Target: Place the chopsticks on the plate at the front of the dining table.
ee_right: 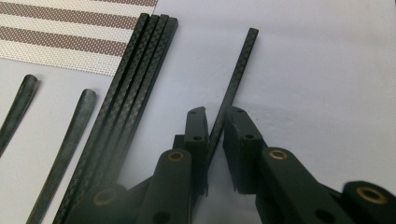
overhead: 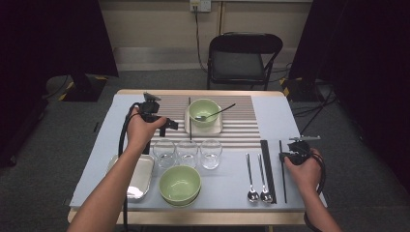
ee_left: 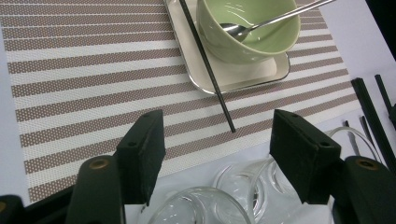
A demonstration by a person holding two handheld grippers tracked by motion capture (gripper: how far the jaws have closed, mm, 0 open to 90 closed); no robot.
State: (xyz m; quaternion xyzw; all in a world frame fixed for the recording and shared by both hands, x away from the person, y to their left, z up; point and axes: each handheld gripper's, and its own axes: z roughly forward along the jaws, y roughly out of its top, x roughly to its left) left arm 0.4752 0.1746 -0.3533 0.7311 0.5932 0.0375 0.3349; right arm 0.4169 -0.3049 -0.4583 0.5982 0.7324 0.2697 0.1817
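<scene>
My right gripper is at the table's right, shut on the near part of a single black chopstick lying on the grey mat. A bundle of black chopsticks lies just to its left. My left gripper hovers open over the striped placemat, with nothing between its jaws. Ahead of it, a lone chopstick leans across a small cream tray. That tray holds a green bowl with a spoon in it.
Three clear glasses stand in a row at mid-table, below my left gripper. Nearer the front edge sit a second green bowl and a metal tray. Two spoons lie left of the chopstick bundle. A folding chair stands beyond the table.
</scene>
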